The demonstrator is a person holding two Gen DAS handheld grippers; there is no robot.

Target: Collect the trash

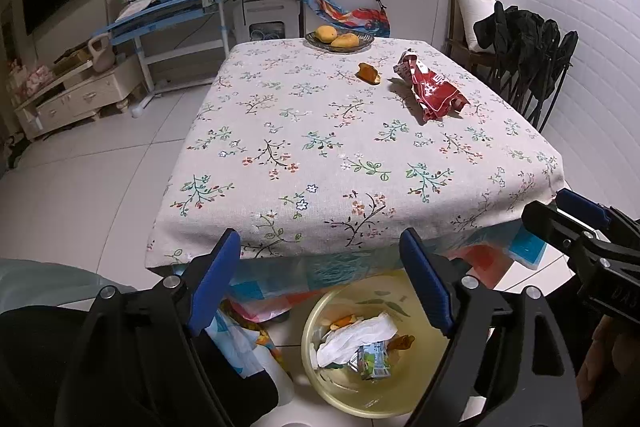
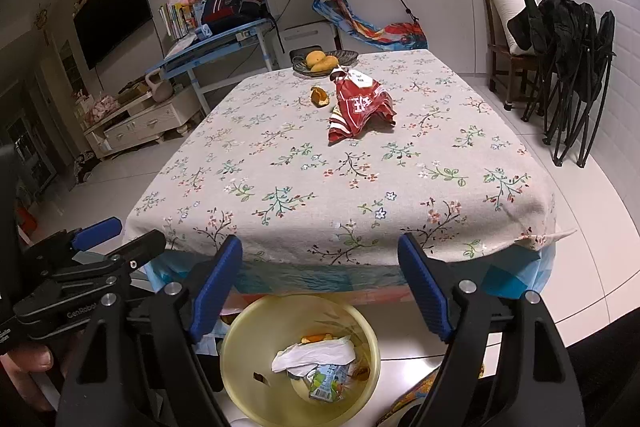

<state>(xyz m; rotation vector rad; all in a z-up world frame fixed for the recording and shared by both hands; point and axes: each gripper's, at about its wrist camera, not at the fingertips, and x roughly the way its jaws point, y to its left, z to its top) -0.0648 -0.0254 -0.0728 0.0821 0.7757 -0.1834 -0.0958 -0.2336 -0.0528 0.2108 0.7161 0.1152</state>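
A crumpled red snack bag (image 1: 434, 87) lies on the floral tablecloth at the far right; it also shows in the right wrist view (image 2: 360, 105). An orange peel piece (image 1: 369, 72) (image 2: 319, 95) lies beside it. A yellow trash bin (image 1: 316, 379) (image 2: 240, 379) stands on the floor below the table's near edge and holds a white tissue, a small carton and peel. My left gripper (image 1: 324, 279) is open and empty above the bin. My right gripper (image 2: 320, 283) is open and empty above the bin too, and it shows at the right edge of the left wrist view (image 1: 560, 211).
A dish of mangoes (image 1: 339, 39) (image 2: 325, 61) sits at the table's far edge. The table (image 1: 280, 147) is covered by a floral cloth. Folded black chairs (image 2: 572, 67) stand at the right wall. A blue desk (image 1: 172, 15) and a low cabinet (image 1: 76, 99) stand at the left.
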